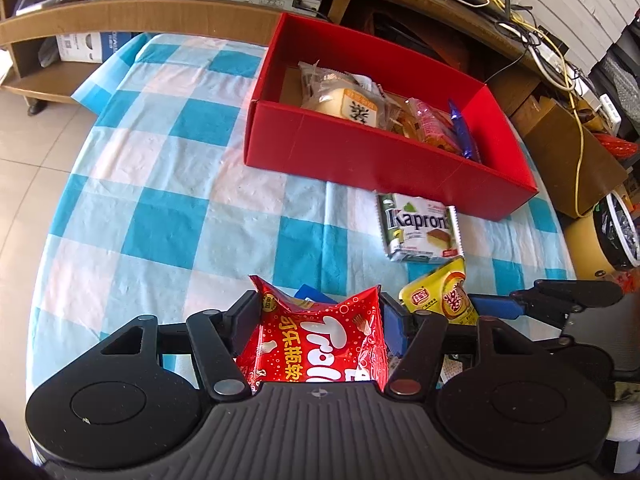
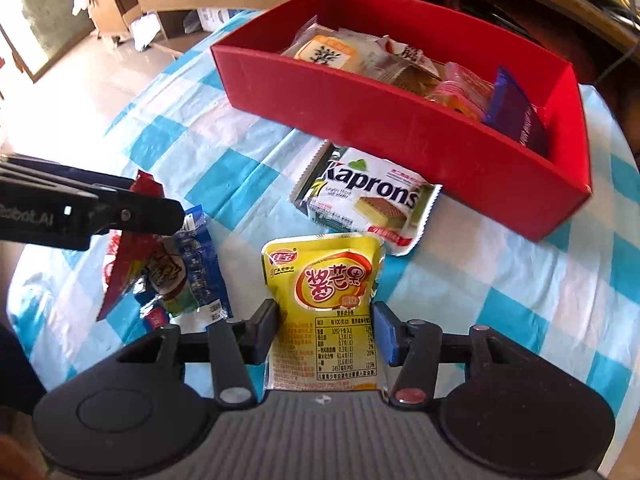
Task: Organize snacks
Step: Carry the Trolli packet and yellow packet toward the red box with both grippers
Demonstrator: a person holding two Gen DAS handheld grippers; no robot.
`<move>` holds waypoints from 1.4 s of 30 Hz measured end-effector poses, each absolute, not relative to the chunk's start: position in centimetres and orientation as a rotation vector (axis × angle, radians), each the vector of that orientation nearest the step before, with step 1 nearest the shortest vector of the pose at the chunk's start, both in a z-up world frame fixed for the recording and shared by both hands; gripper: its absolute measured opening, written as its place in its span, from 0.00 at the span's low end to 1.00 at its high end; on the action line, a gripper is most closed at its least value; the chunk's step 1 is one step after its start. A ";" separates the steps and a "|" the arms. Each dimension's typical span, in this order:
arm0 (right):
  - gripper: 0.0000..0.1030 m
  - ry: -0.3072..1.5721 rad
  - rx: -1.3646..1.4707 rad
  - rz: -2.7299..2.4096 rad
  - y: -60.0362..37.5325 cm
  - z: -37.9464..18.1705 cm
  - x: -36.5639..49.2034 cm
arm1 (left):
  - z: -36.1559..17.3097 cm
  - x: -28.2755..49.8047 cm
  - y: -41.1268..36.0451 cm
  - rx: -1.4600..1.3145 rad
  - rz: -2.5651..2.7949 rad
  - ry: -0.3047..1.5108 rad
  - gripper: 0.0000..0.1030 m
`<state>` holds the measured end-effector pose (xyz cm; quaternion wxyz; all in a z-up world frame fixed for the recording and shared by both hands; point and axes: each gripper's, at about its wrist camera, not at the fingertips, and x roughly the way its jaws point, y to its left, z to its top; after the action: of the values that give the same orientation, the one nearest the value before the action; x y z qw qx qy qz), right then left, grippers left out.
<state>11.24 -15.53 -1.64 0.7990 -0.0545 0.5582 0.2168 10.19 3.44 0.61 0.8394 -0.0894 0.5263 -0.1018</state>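
Observation:
My left gripper (image 1: 320, 312) is shut on a red Trolli candy bag (image 1: 320, 340), whose top crumples between the pads. Under that bag lies a blue packet (image 2: 196, 264). My right gripper (image 2: 326, 320) is shut on a yellow snack packet (image 2: 328, 280), one pad pressing on each side edge; the packet lies flat on the cloth. A white and green Kaprons wafer pack (image 2: 368, 200) lies just beyond it. Behind that stands the red box (image 1: 360, 152), which holds several wrapped snacks. The two grippers are side by side, left beside right.
The table wears a blue and white checked cloth (image 1: 160, 152). A wooden shelf unit (image 1: 120, 20) with electronics runs behind the box. Cables and cardboard boxes (image 1: 572, 160) crowd the right. Tiled floor lies off the left table edge.

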 end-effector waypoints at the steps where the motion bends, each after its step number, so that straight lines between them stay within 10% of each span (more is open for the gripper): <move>1: 0.56 1.191 -0.104 0.462 -15.8 -1.3 11.2 | 0.7 10.2 3.3 -0.188 -0.219 1.110 0.67; 12: 0.56 1.077 0.012 0.445 -17.7 2.8 12.2 | 1.9 10.6 2.9 -0.211 -0.238 1.077 0.65; 14: 0.56 1.069 0.021 0.441 -17.9 3.2 12.4 | 2.3 11.0 2.8 -0.238 -0.261 1.079 0.42; 21: 0.56 1.069 0.026 0.433 -17.9 3.2 12.9 | 1.8 11.9 1.6 -0.212 -0.269 1.101 0.50; 28: 0.56 1.089 0.026 0.447 -18.0 2.7 12.7 | 1.2 11.9 4.8 -0.293 -0.131 1.116 0.85; 38: 0.56 1.082 0.009 0.479 -17.1 3.0 12.7 | -2.3 13.8 6.2 -0.543 0.040 1.209 0.88; 42: 0.56 1.080 0.004 0.483 -17.1 3.0 12.6 | -1.9 13.9 4.8 -0.415 0.047 1.186 0.71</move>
<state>12.64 -17.09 2.98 0.8302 0.0017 0.5089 0.2275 13.91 4.82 -1.92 0.8087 -0.1941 0.5548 0.0219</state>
